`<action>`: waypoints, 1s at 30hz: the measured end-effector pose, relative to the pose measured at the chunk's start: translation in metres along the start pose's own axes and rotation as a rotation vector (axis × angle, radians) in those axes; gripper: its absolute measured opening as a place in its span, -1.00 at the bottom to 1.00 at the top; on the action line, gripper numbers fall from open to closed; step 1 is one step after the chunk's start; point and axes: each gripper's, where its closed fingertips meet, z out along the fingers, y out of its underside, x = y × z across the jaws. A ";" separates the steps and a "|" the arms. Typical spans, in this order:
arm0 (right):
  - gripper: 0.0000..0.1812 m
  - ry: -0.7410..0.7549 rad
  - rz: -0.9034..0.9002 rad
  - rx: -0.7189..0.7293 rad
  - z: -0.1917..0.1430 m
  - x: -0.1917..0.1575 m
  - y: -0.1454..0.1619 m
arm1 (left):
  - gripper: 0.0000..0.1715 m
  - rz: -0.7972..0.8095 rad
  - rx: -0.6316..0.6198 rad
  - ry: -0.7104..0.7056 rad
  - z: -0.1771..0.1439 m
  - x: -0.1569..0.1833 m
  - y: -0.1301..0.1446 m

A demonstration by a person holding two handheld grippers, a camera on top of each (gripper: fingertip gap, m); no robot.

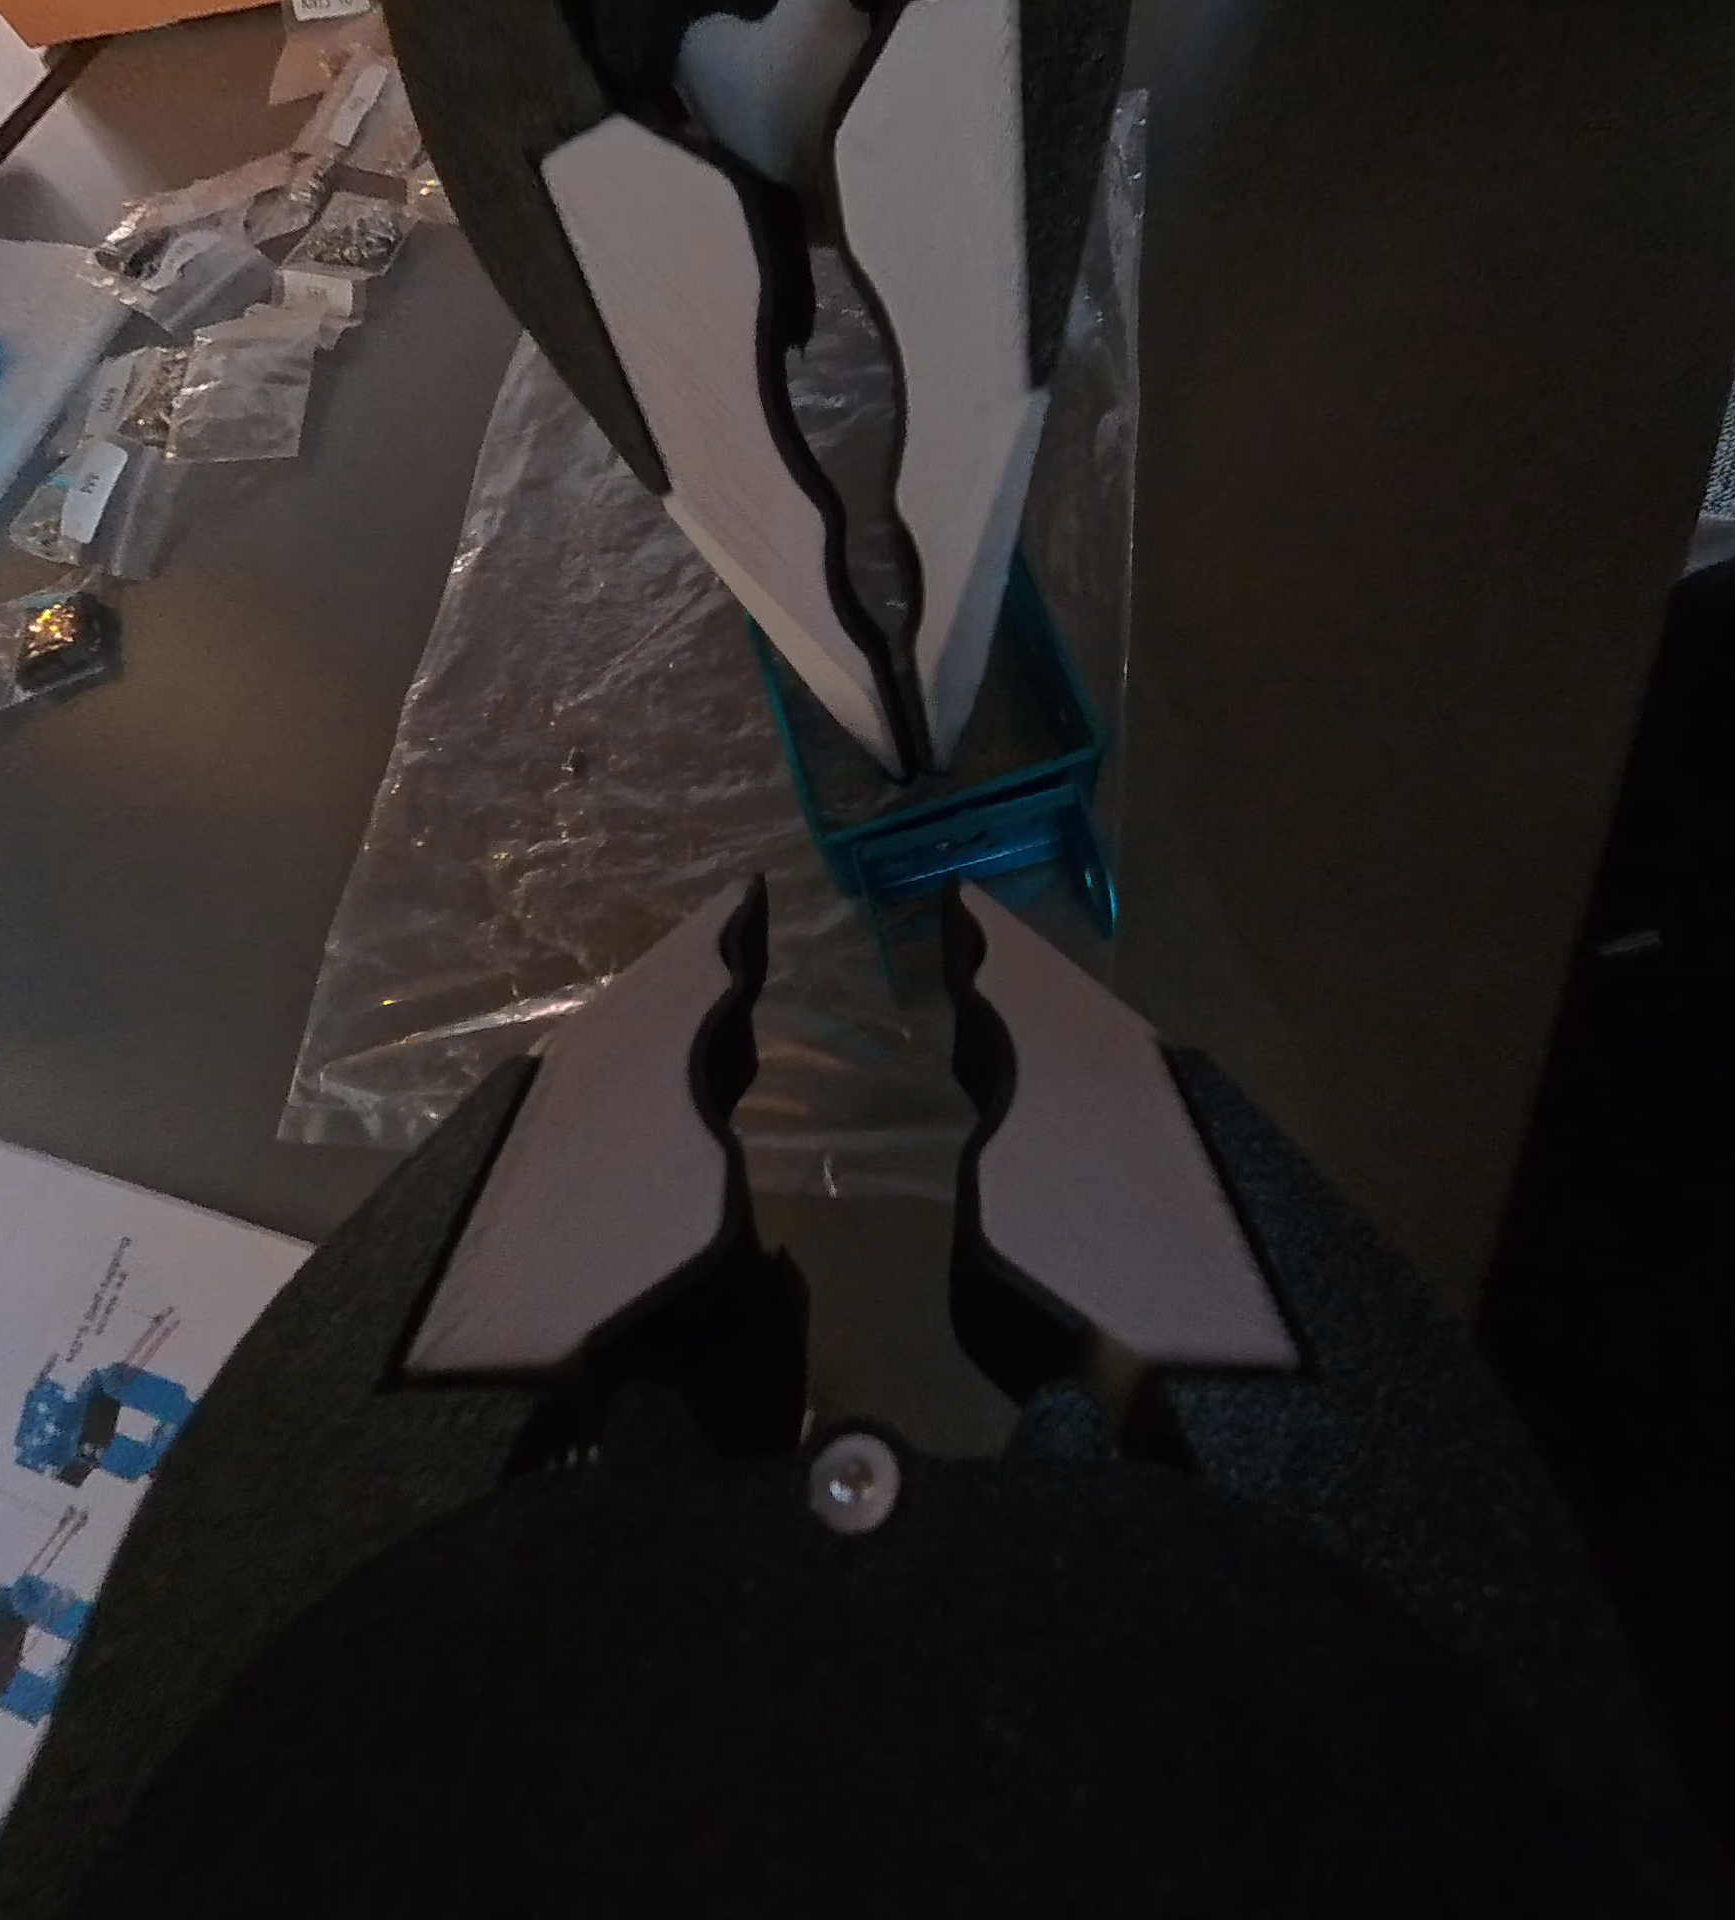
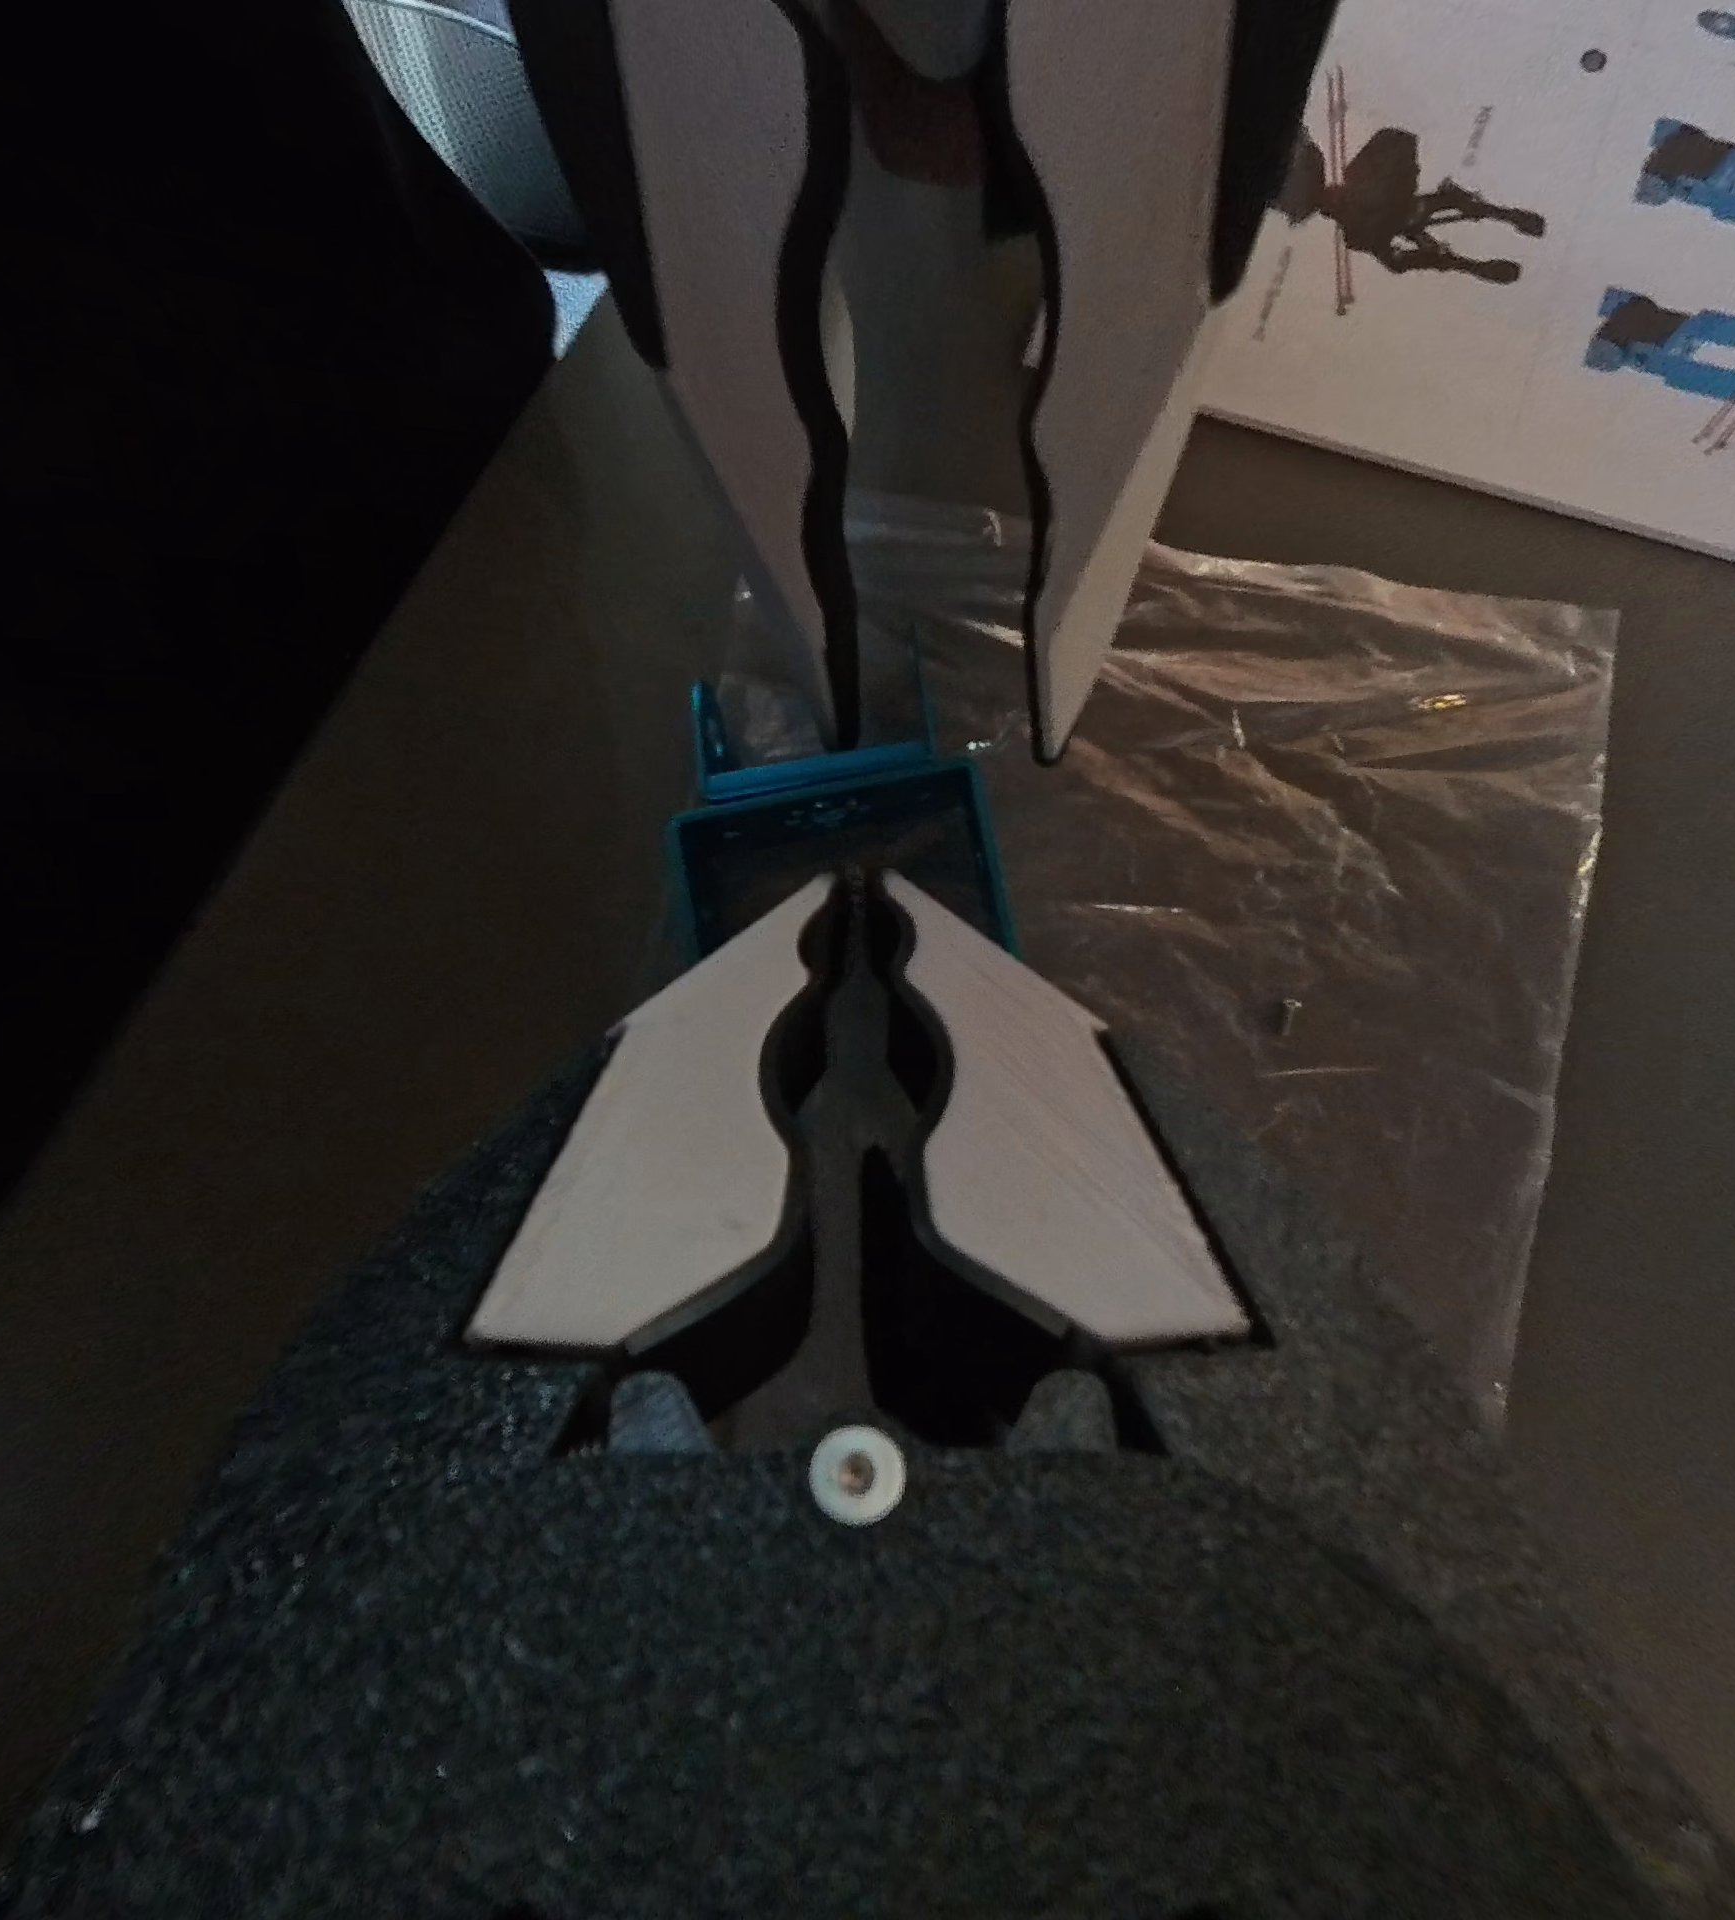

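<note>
Fingers of the right gripper pinch a teal metal bracket.
Left gripper fingers spread, released, above a clear plastic bag on the surface.

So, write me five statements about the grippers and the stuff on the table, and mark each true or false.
1. The left gripper is open. True.
2. The right gripper is wide open. False: its tips are almost together, right at the bracket.
3. The bracket sits on a clear plastic bag. True.
4. The printed sheet lies under the bracket. False: it lies on the table off to one side, apart from the bracket.
5. Small bags of parts lie on the table away from both grippers. True.
</note>
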 end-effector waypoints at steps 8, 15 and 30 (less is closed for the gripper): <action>-0.90 -0.007 -0.024 -0.077 0.010 -0.002 0.003 | -0.63 0.004 0.012 0.010 0.002 0.000 -0.003; -0.95 -0.004 -0.021 -0.070 0.010 -0.002 0.003 | -0.62 0.011 0.010 0.012 0.003 0.000 -0.003; -0.97 -0.015 0.017 0.112 -0.007 0.000 -0.019 | -0.63 0.013 0.015 0.013 0.003 -0.001 -0.004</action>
